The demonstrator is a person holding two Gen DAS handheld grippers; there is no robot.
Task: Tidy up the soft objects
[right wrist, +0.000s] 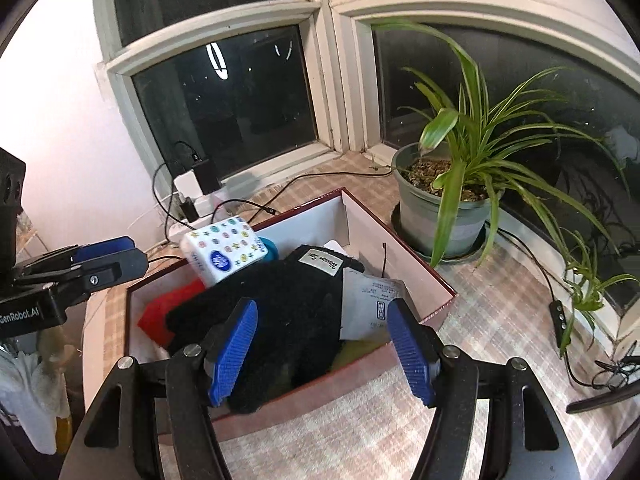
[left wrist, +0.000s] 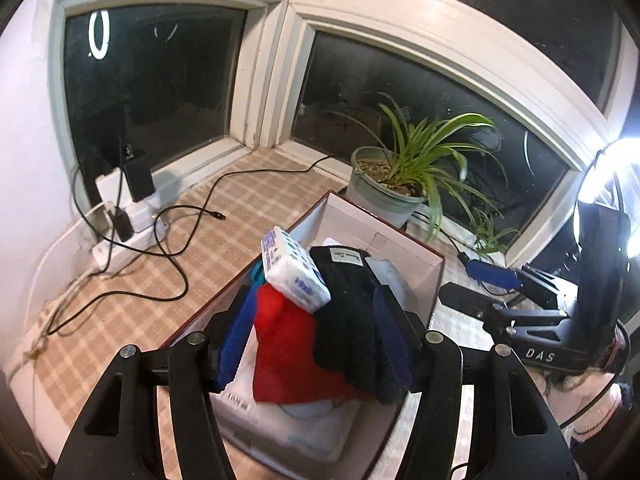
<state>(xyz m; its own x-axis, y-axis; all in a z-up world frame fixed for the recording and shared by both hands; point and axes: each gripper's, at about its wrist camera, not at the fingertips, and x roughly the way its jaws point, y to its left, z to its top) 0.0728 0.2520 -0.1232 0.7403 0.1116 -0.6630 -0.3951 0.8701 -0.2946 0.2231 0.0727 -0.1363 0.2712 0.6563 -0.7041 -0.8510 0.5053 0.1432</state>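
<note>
1. both my grippers are open with nothing in them: left gripper [left wrist: 316, 340] hangs over the near end of the box [left wrist: 436, 264], right gripper [right wrist: 324, 348] over its near corner, pads clear of everything
2. the glove [right wrist: 280, 304] is draped on top of the pile, right between and just past my right pads. It's thick fuzzy knit, so light and floppy, it'll sag if I lift it by an end
3. I'd pinch it mid-palm or at the labelled cuff, not by a finger
4. the tissue pack [left wrist: 294, 270] leans on the glove and the red cloth [left wrist: 288, 344] just ahead of my left pads. It's squashy, with slick wrap, so I'd grip across the short sides or it'll probably slide
</note>
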